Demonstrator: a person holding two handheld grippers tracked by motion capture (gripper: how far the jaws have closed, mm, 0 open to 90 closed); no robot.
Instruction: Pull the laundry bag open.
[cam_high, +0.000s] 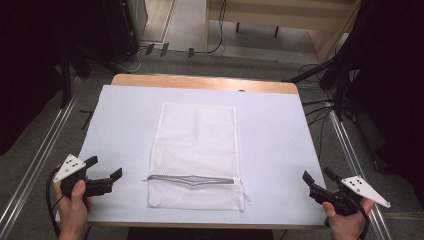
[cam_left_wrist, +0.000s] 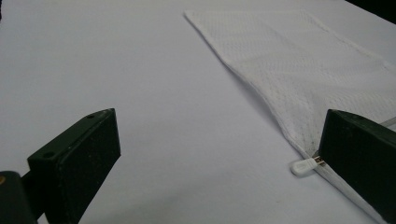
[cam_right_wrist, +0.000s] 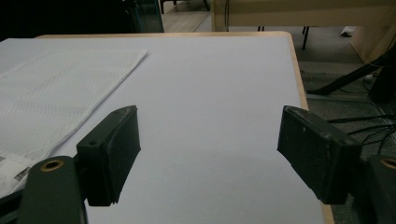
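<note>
Mesh bag (cam_high: 195, 155) flat mid-desk (cam_high: 280, 150), zipper pull (cam_left_wrist: 303, 165) at its near-left corner. My left gripper (cam_high: 106, 176) left of bag, jaws apart, empty. My right gripper (cam_high: 316, 181) right of bag, jaws apart, empty. Bag untouched; all work left.

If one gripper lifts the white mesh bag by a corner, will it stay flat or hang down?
Probably it hangs down: the white mesh bag lies thin and flat on the table, like soft netting. It looks light. The long grey object near its zipper pull may weigh that end down or slide.
</note>
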